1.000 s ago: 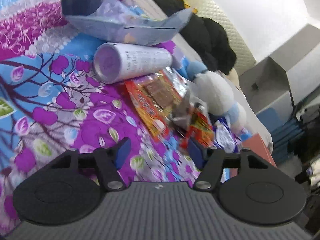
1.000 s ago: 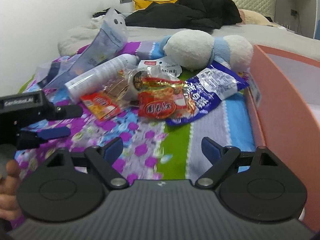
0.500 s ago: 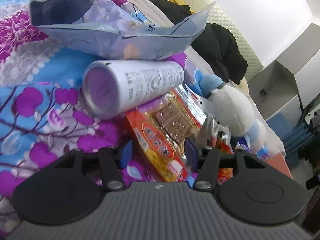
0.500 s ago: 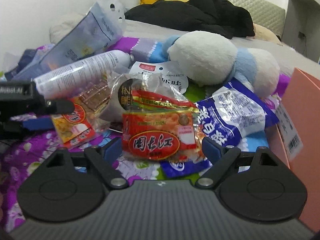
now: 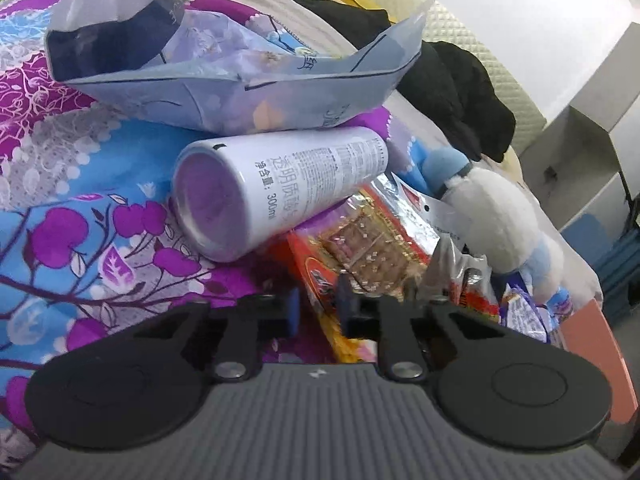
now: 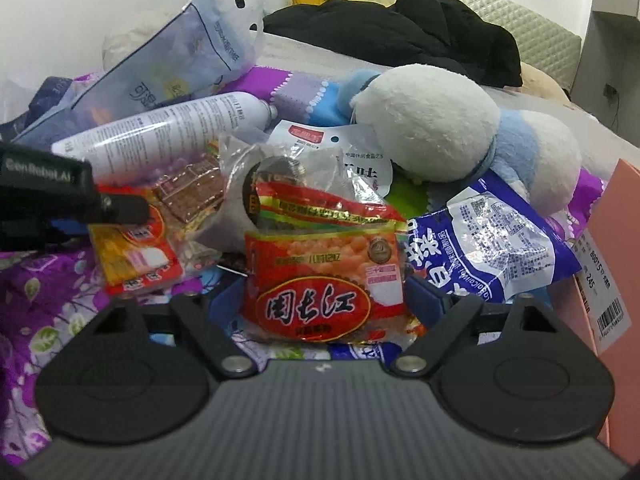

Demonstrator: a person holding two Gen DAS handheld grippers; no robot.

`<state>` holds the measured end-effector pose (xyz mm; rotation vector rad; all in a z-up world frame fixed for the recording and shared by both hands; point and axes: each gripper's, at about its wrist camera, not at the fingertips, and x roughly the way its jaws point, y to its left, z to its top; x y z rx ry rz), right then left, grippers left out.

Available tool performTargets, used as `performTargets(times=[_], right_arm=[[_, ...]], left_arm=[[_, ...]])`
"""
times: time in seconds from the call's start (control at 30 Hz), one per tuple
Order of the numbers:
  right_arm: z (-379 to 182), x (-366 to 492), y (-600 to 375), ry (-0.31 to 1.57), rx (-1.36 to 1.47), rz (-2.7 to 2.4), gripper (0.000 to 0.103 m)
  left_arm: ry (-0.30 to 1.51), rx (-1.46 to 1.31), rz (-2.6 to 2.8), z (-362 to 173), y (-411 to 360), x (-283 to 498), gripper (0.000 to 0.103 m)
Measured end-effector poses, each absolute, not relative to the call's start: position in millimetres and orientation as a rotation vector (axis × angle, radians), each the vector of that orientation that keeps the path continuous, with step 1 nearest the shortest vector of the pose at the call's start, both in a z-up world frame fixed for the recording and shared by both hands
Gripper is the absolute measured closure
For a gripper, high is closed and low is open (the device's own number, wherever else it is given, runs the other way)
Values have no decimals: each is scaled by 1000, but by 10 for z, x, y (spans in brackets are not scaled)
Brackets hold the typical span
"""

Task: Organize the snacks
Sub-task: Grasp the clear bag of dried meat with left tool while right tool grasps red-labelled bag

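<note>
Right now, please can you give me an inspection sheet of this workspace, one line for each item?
Surface: floral bedspread, purple and blue.
Job's things: orange cracker packet, red snack packet, blue-white snack bag, all in one pile.
Clutter: white spray can lying on its side, pale blue pouch, plush toy, pink box.
Grippers: left gripper nearly shut around the cracker packet's edge; right gripper open, astride the red packet.
Cables: nothing seen.
Surroundings: black clothing, quilted headboard.
</note>
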<state>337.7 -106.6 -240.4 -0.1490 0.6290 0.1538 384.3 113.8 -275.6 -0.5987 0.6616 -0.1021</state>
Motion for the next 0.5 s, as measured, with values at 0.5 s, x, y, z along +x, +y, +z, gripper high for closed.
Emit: performTargets(times=[0.5], right_arm=[[-2126,2747,-1075,660,-125,164,24]], left_arm=[[726,-568,-148,-2499,969,3059,98]])
